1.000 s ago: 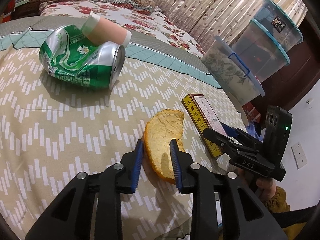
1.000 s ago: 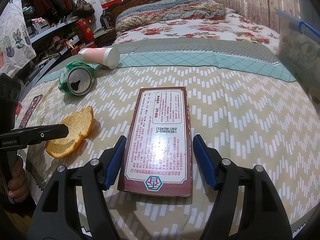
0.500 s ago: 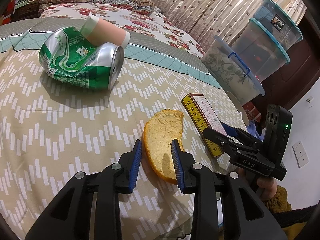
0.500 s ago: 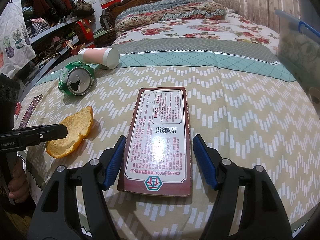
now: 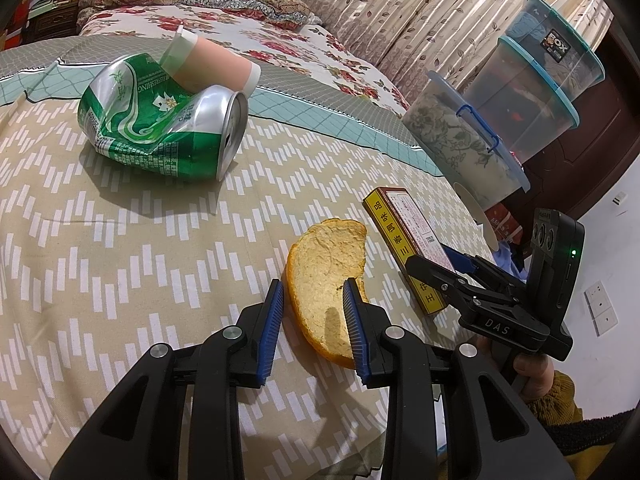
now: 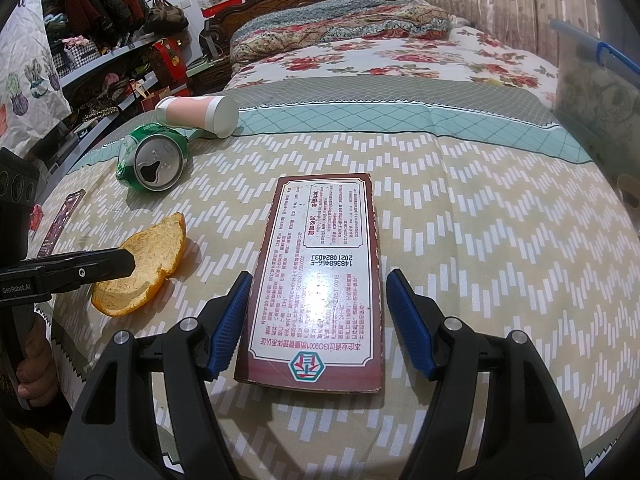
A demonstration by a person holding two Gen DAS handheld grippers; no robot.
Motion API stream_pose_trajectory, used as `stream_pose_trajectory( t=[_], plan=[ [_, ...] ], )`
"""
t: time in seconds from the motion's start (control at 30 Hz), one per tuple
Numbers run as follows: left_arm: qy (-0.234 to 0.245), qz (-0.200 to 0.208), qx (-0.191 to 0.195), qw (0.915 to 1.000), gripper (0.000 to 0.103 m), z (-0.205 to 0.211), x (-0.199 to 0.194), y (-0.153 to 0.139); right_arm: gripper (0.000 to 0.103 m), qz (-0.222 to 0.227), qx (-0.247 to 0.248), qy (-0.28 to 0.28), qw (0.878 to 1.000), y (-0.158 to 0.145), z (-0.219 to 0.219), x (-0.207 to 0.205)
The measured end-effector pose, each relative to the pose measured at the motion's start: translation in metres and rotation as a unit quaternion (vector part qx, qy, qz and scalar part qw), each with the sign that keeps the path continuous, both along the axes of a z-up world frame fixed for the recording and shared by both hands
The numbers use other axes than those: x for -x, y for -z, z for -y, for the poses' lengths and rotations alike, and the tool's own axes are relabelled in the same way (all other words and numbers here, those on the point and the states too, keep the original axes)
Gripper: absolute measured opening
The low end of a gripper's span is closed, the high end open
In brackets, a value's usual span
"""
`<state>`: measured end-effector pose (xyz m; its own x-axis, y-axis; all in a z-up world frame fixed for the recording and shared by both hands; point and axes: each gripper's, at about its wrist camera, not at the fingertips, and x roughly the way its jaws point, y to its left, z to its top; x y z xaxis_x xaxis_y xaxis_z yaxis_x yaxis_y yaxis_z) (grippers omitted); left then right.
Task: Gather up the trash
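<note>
An orange peel [image 5: 326, 276] lies on the patterned tablecloth, also in the right wrist view [image 6: 144, 264]. My left gripper [image 5: 314, 322] is open, its two fingers on either side of the peel's near edge. A flat maroon box [image 6: 320, 268] lies between the fingers of my open right gripper [image 6: 318, 320]; the box shows in the left wrist view [image 5: 408, 240]. A crushed green can [image 5: 160, 124] and a pink paper cup [image 5: 208, 66] lie further back, also in the right wrist view: the can [image 6: 154, 162], the cup [image 6: 200, 114].
Stacked plastic containers [image 5: 532, 80] stand at the table's right edge. A bed [image 6: 400, 52] lies beyond the table. Shelves with bags [image 6: 100, 52] are at the left. The table's near edge drops off just behind both grippers.
My left gripper has edged slightly forward around the peel. The right gripper and the box have not moved.
</note>
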<state>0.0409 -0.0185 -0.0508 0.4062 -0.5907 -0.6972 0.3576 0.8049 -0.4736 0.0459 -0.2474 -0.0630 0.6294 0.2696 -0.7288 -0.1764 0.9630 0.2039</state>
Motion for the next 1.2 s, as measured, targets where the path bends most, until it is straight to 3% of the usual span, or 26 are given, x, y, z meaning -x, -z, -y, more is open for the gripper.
stream_pose_trajectory(
  t=[0.87,1.07,1.2],
  plan=[
    [0.001,0.000,0.002,1.0000,0.031,0.006,0.003,0.001,0.069,0.000,0.000,0.001,1.000,0.000,0.001,0.000],
    [0.007,0.005,-0.004,1.0000,0.037,0.008,0.000,-0.001,0.070,-0.001,0.004,0.000,1.000,0.000,0.001,0.000],
    [0.014,0.011,-0.014,0.9997,0.043,0.011,-0.006,-0.003,0.077,-0.004,0.006,0.011,1.000,0.000,0.006,0.002]
  ],
)
